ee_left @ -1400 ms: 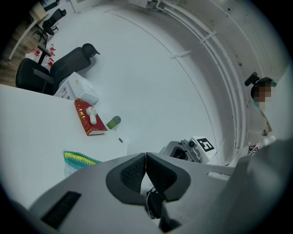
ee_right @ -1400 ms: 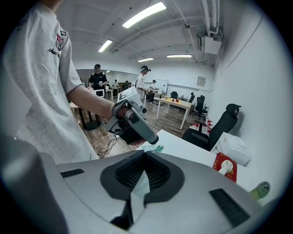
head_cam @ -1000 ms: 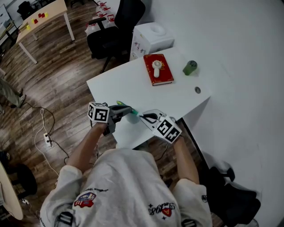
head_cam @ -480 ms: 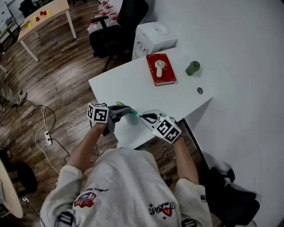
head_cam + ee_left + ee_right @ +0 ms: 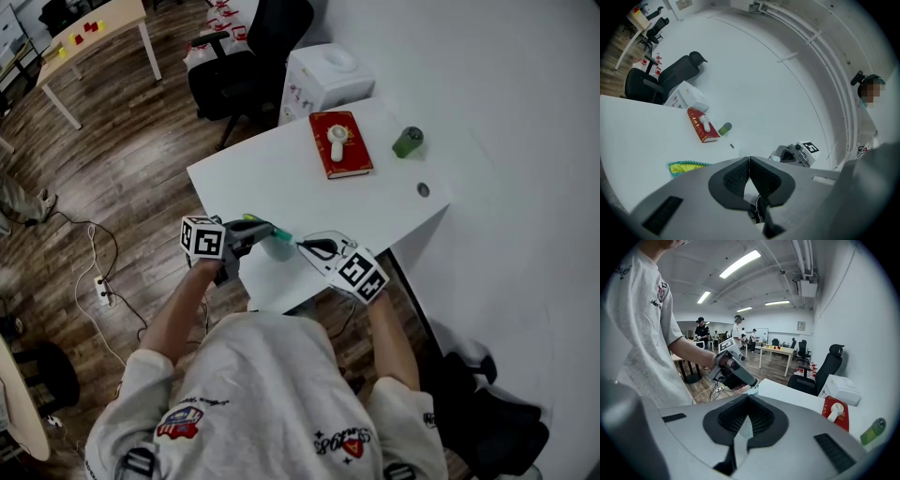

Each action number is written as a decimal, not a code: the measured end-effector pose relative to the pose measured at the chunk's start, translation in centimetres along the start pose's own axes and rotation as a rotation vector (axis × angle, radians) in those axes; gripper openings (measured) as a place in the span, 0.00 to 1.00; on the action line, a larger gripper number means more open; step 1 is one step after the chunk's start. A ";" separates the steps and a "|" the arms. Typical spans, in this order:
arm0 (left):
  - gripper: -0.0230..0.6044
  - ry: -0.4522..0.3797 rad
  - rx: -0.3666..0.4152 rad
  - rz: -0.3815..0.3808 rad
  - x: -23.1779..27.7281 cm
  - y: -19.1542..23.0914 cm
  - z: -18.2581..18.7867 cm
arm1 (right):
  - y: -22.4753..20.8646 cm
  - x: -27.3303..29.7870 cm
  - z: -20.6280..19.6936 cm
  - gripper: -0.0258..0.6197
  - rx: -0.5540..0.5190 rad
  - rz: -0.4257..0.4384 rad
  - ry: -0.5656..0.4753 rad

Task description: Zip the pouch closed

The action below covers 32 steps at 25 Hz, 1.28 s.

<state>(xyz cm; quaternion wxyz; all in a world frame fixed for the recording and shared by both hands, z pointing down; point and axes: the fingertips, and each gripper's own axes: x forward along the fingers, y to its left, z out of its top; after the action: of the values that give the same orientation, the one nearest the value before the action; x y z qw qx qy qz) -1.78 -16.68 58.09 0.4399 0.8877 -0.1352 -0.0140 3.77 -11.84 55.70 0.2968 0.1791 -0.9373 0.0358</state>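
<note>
A small pouch (image 5: 278, 246), teal-edged with a yellow-green part (image 5: 686, 167), hangs over the near edge of the white table (image 5: 281, 178), stretched between my two grippers. My left gripper (image 5: 267, 232) comes in from the left. Its jaws are shut in the left gripper view (image 5: 749, 164), with pale material and a thin cord pinched below the pads. My right gripper (image 5: 302, 246) comes in from the right and is shut on a translucent strip of the pouch (image 5: 743, 430). The zipper itself is hidden by the jaws.
At the table's far side lie a red book (image 5: 339, 143) with a white hand fan on it, a green can (image 5: 407, 142) and a small dark round spot (image 5: 423, 189). A white box (image 5: 328, 75) and a black office chair (image 5: 248, 56) stand behind the table.
My left gripper has edged slightly to the left. The right gripper and the pouch stay where they were, and both grips are unchanged.
</note>
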 end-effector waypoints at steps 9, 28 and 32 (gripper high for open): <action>0.05 -0.004 -0.001 0.037 -0.1 0.9 -0.2 | 0.0 -0.7 -0.3 0.04 0.034 -0.003 -0.026; 0.05 -0.009 -0.001 0.069 -0.1 1.3 -0.8 | 0.2 -1.3 -1.2 0.04 0.119 -0.026 -0.094; 0.05 -0.025 -0.020 0.081 -0.9 2.1 -0.6 | -0.1 -1.9 -1.4 0.04 0.142 -0.033 -0.113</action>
<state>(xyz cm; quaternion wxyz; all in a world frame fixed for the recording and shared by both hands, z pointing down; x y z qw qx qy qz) -3.05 -17.23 60.04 0.4471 0.8769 -0.1764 -0.0086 6.01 -11.13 55.73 0.2305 0.2166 -0.9446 0.0873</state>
